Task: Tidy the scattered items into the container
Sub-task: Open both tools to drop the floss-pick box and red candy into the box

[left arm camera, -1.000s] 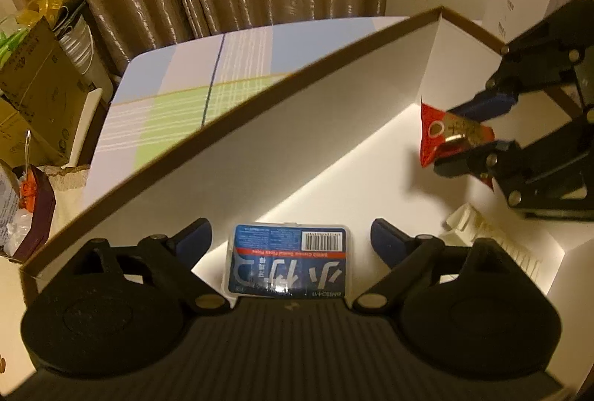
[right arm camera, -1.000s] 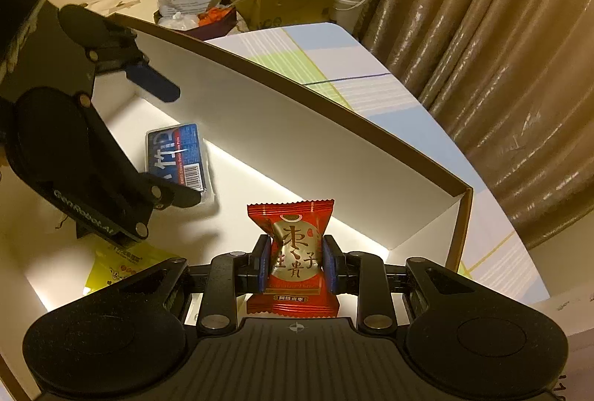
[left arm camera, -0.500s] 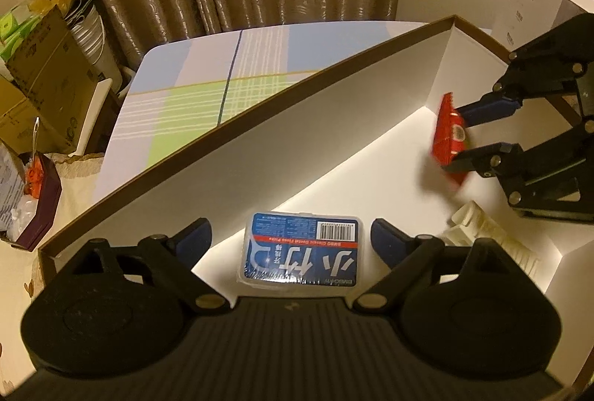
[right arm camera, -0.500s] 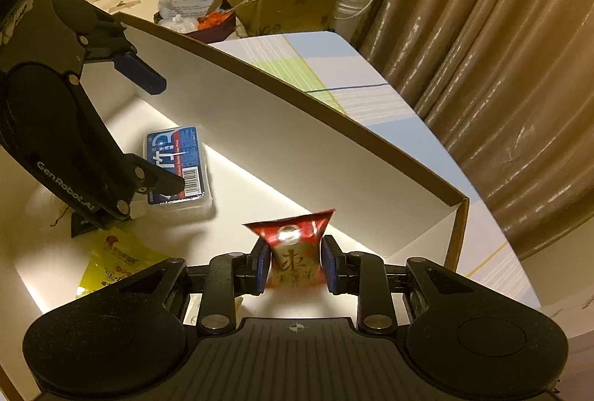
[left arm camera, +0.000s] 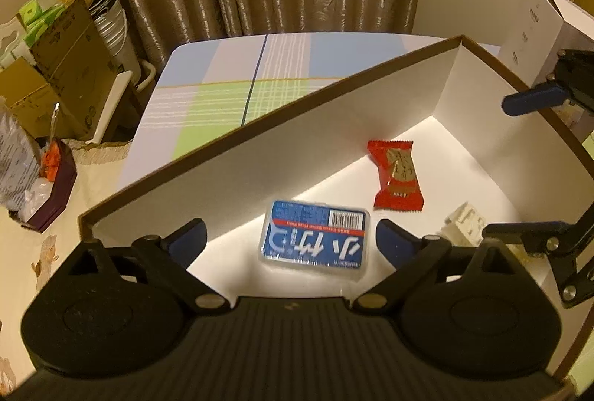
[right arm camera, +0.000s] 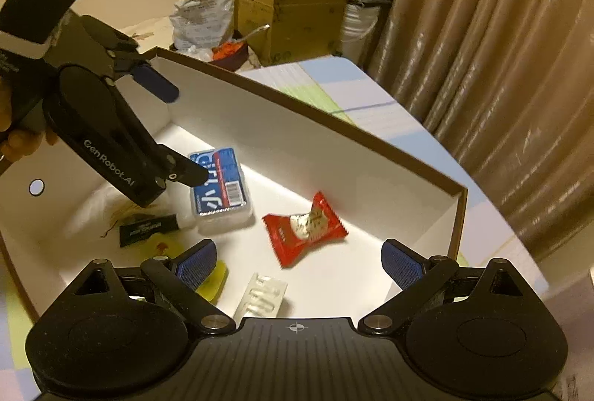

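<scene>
In the right wrist view, the right gripper filled the bottom of the frame, its jaws having just been opening, now spread wide with nothing between them. Just above it, low centre, lay a clear blister strip and, to the left, a yellow packet partly hidden by the blue left pad. At mid-frame the red candy wrapper rested released on the white floor of the box, apart from both pads. Left of it lay the blue plastic case, and beside that a small black card. The left gripper, at upper left, hung over the case, jaws having just been opening, empty. Beyond the box rim were the checked tablecloth, cardboard cartons and, at right, brown curtains.
</scene>
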Demonstrator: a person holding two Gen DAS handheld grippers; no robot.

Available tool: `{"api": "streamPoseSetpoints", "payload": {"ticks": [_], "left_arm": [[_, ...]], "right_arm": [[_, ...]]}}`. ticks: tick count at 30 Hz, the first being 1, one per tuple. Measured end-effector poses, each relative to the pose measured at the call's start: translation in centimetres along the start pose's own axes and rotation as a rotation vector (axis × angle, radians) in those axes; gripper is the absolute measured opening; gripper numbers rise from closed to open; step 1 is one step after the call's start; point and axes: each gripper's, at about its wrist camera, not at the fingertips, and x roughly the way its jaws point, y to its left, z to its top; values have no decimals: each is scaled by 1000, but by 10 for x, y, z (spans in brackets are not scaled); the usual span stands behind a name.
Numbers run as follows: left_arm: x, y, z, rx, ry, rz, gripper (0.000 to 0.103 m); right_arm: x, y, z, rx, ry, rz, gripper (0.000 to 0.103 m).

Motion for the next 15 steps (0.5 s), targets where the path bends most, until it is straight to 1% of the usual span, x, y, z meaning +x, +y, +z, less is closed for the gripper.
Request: {"api": "streamPoseSetpoints", "payload": {"ticks": [7,15], "left_arm": [[-22,-7,-7,-16,6,12,96],[-60,-12,-15,-43,-20,11,99]], "right_arm": [[-15,7,-3,65,30,-9,100],[-46,19,-6,100,18,-30,100]]}}
